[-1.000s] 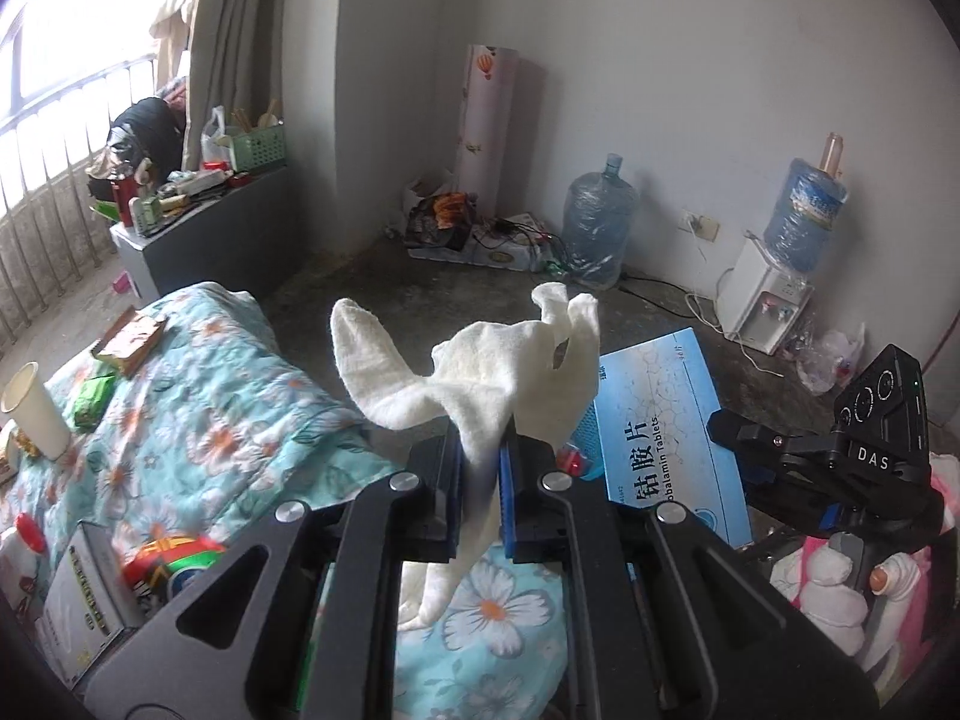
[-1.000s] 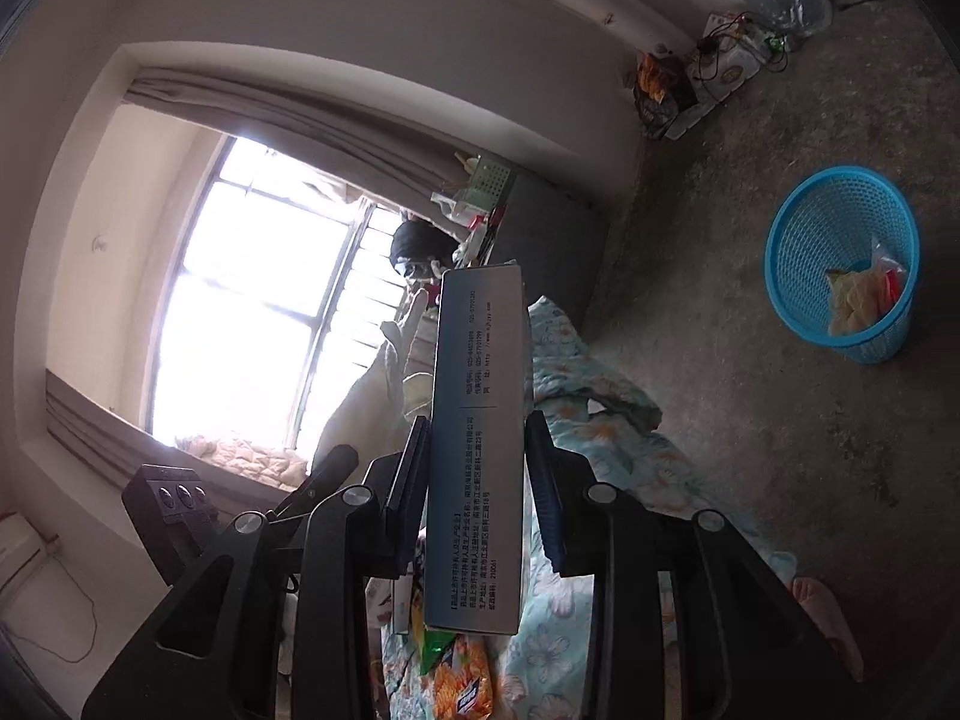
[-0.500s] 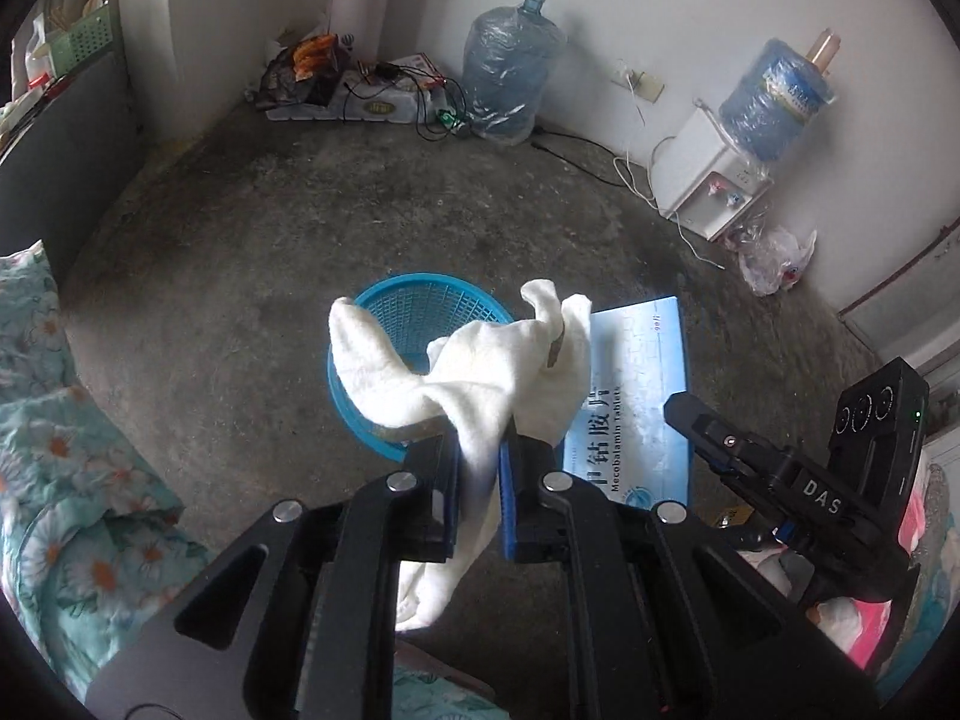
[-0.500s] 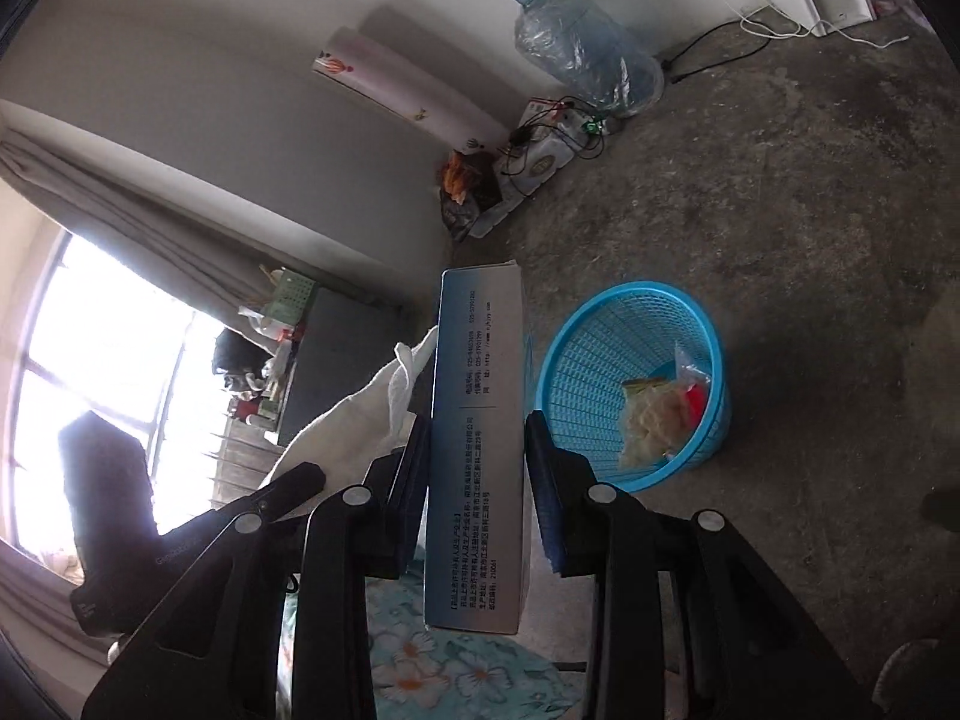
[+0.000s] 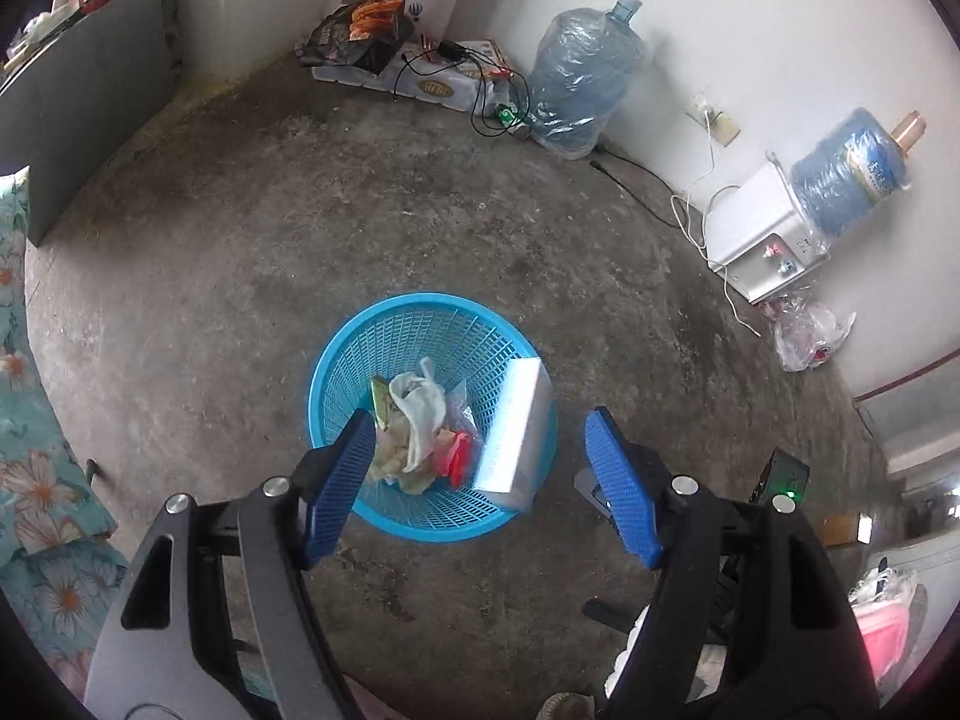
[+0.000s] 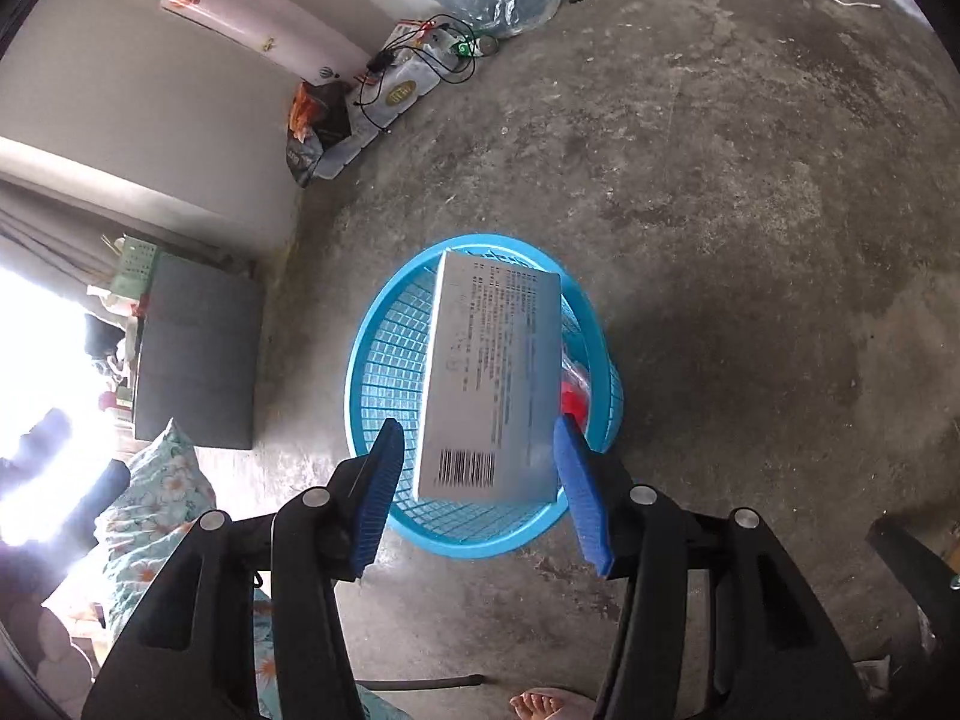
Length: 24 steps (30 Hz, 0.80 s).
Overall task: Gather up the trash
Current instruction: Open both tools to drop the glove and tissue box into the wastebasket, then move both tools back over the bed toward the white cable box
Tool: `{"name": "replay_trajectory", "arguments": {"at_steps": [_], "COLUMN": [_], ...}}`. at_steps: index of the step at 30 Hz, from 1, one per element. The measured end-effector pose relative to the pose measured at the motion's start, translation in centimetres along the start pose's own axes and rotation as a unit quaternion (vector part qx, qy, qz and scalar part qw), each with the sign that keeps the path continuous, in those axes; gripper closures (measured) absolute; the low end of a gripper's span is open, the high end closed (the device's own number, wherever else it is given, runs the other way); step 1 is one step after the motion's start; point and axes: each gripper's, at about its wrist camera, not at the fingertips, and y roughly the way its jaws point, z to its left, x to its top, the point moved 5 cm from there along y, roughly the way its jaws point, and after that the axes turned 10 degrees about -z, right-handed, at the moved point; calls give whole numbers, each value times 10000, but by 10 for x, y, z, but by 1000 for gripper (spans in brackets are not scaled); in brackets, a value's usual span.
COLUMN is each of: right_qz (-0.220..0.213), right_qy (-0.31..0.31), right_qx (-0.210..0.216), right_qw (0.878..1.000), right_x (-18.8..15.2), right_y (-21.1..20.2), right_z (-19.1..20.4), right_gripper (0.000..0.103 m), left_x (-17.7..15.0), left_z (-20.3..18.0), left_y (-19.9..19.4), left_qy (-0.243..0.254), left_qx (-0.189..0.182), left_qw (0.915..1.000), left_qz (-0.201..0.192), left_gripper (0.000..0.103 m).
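**Both grippers opening over the basket**

The left gripper [image 5: 474,480] is spreading its jaws, with nothing between them. Its view shows the cloth [image 5: 420,414] lying among wrappers in the blue basket [image 5: 336,372], with the box [image 5: 516,438] against the basket's side. The right gripper [image 6: 474,486] is opening too; only its view shows the box's [image 6: 489,378] barcode face between the pads, touching neither, and a bare foot [image 6: 546,705] on the floor.
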Motion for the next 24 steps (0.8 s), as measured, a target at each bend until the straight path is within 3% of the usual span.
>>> {"name": "replay_trajectory", "arguments": {"at_steps": [6,12,18,24], "right_qz": [-306,-792,-1253,-1675], "right_qy": [-353,-1232,-2096,-2741], "right_qx": [51,94,686,1408], "right_qw": [9989,9892,9673,9365], "right_x": [-16,-24,-55,-94], "right_y": [-35,-87,-155,-221], "right_z": [5,56,125,182], "right_gripper": [52,52,40,20], "left_x": [3,-4,-41,-89], "left_z": [1,-1,8,43], "left_y": [-61,-153,-257,-347], "left_qy": [-26,-117,-72,-88], "left_qx": [-183,-498,-717,-235], "left_qw": [9987,9909,9796,9667], "left_qz": [-476,-1246,-1874,-2546], "left_gripper": [35,29,27,21]}}
